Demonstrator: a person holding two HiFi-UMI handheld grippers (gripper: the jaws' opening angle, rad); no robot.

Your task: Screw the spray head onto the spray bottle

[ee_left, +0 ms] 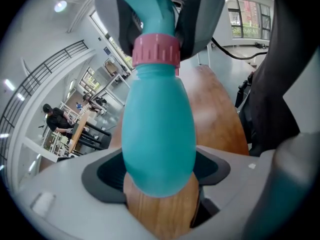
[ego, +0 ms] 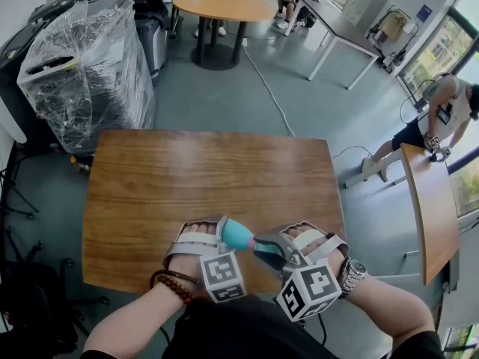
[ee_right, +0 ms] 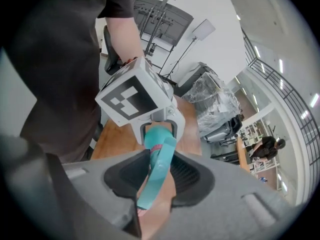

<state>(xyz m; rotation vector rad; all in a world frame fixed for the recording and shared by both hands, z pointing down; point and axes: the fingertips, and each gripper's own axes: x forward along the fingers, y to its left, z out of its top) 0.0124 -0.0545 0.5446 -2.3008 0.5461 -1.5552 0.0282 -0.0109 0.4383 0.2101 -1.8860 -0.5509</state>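
Jaws of your left gripper point(ee_left: 160, 173) are clamped on the rounded body of the teal spray bottle point(ee_left: 159, 134), its base end pointing back toward that gripper's camera and its neck pointing away. At the neck sits a pink ribbed collar point(ee_left: 156, 50), and beyond it rises the teal spray head point(ee_left: 147, 6); the collar lies right against the bottle's shoulder, though you cannot tell how far it is threaded on. Your right gripper point(ee_right: 155, 179) has its jaws closed on the spray head, whose long teal trigger runs between the dark pads toward the camera, with the bottle and the left gripper's marker cube point(ee_right: 132, 96) just behind it. From the head view, the two grippers face each other with the bottle lying roughly level between them, the left gripper point(ego: 223, 234) at its body and the right gripper point(ego: 273, 249) at the head end. The whole assembly is held up off the wooden table point(ego: 202, 170), over its near edge and close to your body. The bottle's wall is opaque, so nothing shows whether it holds any liquid.
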